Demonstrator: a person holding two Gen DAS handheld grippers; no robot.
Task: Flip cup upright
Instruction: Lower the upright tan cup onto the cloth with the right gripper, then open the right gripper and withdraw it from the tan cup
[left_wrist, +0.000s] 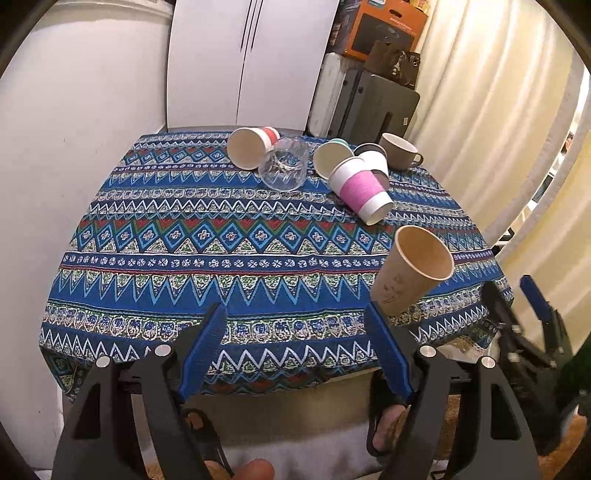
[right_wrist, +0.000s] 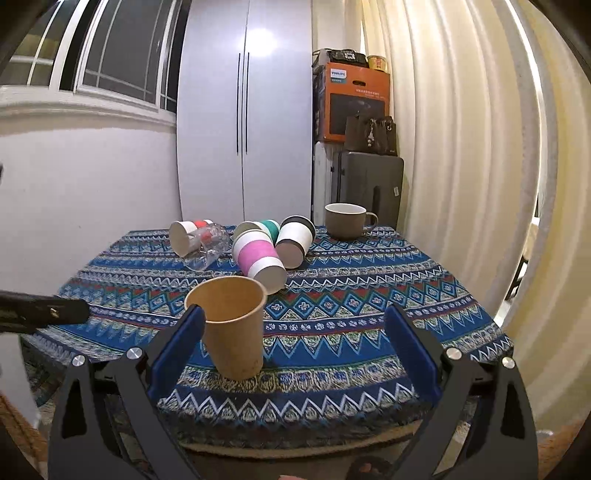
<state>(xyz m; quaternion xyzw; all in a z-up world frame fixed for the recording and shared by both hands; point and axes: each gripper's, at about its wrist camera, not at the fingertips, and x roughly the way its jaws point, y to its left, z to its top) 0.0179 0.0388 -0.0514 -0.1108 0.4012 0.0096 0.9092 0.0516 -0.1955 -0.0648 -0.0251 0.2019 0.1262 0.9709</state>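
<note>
A brown paper cup (right_wrist: 234, 328) stands upright on the patterned tablecloth near the front edge; it also shows in the left wrist view (left_wrist: 410, 273). My right gripper (right_wrist: 295, 321) is open, with the cup just inside its left finger (right_wrist: 177, 350), the right finger well apart. My left gripper (left_wrist: 295, 314) is open and empty above the front edge of the table, left of the cup. The right gripper's body also shows at the right of the left wrist view (left_wrist: 524, 328).
At the back lie several tipped cups: a pink-banded one (right_wrist: 258, 258), a teal one (right_wrist: 258, 227), a dark-rimmed one (right_wrist: 293, 240), a red-banded one (right_wrist: 184, 236) and a clear plastic one (right_wrist: 210, 247). A brown mug (right_wrist: 345, 219) stands upright. A curtain hangs right.
</note>
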